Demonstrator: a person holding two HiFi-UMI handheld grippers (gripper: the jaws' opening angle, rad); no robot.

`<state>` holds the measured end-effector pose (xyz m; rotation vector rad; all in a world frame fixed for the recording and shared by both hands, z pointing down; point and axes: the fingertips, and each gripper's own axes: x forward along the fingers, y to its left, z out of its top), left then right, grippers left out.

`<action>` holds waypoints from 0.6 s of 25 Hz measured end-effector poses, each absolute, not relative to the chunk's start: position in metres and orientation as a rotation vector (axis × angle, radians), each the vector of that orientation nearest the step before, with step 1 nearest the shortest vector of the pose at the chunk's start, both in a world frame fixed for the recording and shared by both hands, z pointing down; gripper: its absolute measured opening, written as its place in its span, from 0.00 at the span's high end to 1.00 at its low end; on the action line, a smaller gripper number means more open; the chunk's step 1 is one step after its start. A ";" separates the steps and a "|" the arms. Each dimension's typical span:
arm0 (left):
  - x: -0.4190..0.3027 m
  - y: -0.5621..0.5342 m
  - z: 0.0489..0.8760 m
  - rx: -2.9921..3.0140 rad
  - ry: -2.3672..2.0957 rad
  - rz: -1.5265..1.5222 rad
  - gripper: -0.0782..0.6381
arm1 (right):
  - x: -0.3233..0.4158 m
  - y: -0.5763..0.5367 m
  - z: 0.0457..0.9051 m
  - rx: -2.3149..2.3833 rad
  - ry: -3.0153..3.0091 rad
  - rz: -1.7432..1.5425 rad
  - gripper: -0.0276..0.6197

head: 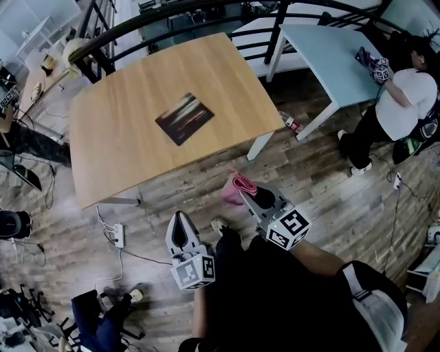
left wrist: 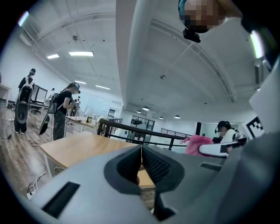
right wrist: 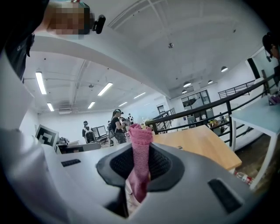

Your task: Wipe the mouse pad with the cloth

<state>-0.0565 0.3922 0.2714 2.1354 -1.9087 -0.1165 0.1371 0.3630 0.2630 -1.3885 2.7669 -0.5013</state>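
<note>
A dark mouse pad (head: 184, 118) lies flat near the middle of the wooden table (head: 124, 144). My right gripper (head: 247, 194) is shut on a folded pink cloth (head: 238, 188), held over the floor just short of the table's near edge. The pink cloth (right wrist: 140, 157) stands pinched upright between the jaws in the right gripper view. My left gripper (head: 180, 227) hangs lower and to the left, over the floor, shut with nothing in it. In the left gripper view the left gripper (left wrist: 141, 165) has its jaws pressed together, with the table (left wrist: 83, 146) ahead.
A pale blue table (head: 330, 55) stands at the right with a person (head: 402, 103) beside it. A black railing (head: 206, 10) curves behind the wooden table. A power strip (head: 117, 234) and cables lie on the floor by the table leg. Other people stand far off.
</note>
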 end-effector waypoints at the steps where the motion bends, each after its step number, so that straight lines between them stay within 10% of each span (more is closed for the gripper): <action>1: -0.063 0.379 0.272 2.141 -1.909 -0.109 0.85 | 0.130 0.349 0.262 -1.387 2.766 -0.497 0.85; 15: -0.116 0.245 0.307 1.997 -1.932 -0.054 0.86 | 0.057 0.184 0.273 -1.252 2.854 -0.558 0.85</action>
